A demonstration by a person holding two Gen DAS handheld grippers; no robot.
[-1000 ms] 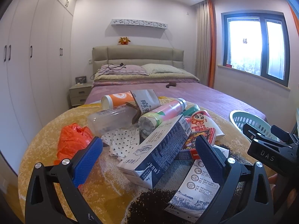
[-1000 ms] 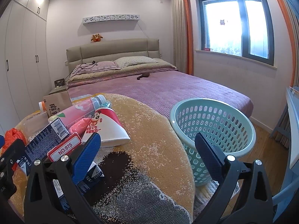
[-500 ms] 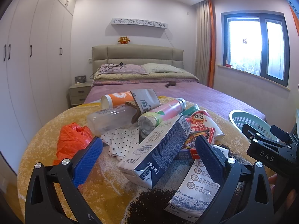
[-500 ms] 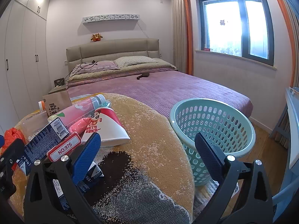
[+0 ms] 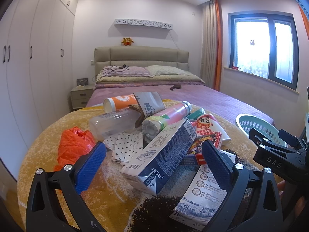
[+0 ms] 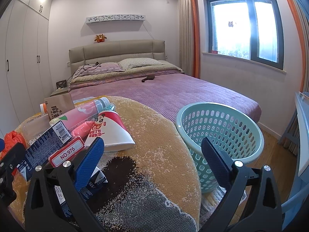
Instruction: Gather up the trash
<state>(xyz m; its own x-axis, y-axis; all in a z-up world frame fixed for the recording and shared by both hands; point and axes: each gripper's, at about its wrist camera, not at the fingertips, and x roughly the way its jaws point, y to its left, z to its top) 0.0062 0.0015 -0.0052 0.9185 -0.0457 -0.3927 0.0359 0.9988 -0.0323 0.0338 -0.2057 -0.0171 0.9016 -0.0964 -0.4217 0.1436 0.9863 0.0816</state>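
A heap of trash lies on a round yellow rug [image 5: 108, 197]: a dark blue and white milk carton [image 5: 164, 154], a pink bottle [image 5: 166, 118], a clear plastic bottle [image 5: 114, 123], an orange cup [image 5: 121, 102], an orange plastic bag [image 5: 74, 147] and a red packet [image 5: 206, 147]. My left gripper [image 5: 154, 166] is open, just in front of the milk carton. My right gripper [image 6: 154, 160] is open over the rug, between the trash pile [image 6: 77, 131] on its left and a teal perforated basket [image 6: 220, 133] on its right. Nothing sits between either pair of fingers.
A bed with a purple cover [image 6: 170, 90] stands behind the rug. White wardrobes [image 5: 29, 67] line the left wall, with a nightstand [image 5: 81, 96] beside the bed. A window [image 6: 245, 27] is on the right wall. White furniture [image 6: 303, 131] edges the far right.
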